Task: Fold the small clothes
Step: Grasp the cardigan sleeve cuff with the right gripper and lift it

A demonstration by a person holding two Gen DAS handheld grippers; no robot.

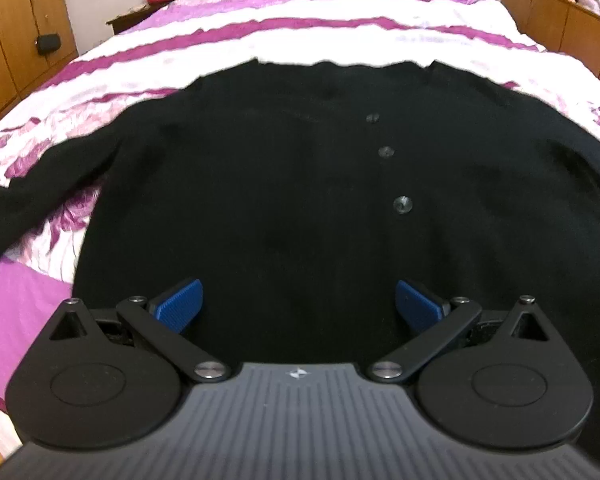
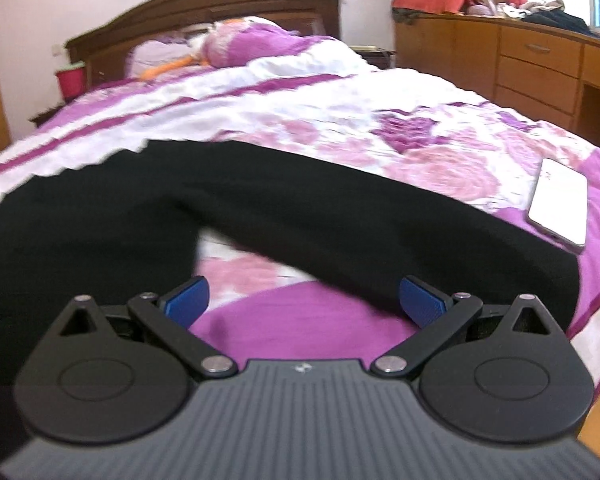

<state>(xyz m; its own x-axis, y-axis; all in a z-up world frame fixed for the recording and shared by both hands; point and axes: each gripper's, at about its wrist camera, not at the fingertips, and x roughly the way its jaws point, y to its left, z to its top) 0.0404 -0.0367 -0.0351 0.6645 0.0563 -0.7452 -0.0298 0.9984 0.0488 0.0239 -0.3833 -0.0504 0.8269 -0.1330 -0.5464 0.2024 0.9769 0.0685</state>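
A black cardigan [image 1: 284, 168] lies spread flat, front side up, across a bed [image 1: 300, 36] covered with a purple-and-white floral quilt. Three dark buttons [image 1: 403, 204] run in a line up the cardigan's front, a little to one side of its middle. One sleeve [image 1: 40, 184] stretches out from the body toward the bed's edge on the left of the left wrist view.

The left gripper [image 1: 299, 305] hovers over the cardigan's near hem, its jaws spread wide with nothing between them; the blue pads [image 1: 180, 300] are seen against the black fabric, but whether they touch it cannot be told.

The right gripper [image 2: 303, 302] sits above the bare quilt in the gap between the cardigan's body and its other sleeve [image 2: 380, 232], which angles out from the body toward the bed's near corner. Its jaws are also spread wide and hold nothing; the pad nearer the sleeve overlaps the sleeve's edge in the view.

A white phone [image 2: 560, 204] lies on the quilt just beyond this sleeve, near its cuff end. At the far end of the bed from the cardigan are purple pillows [image 2: 256, 46] and a dark wooden headboard [image 2: 204, 12]. A wooden dresser [image 2: 540, 64] stands beside the bed, on the phone's side.
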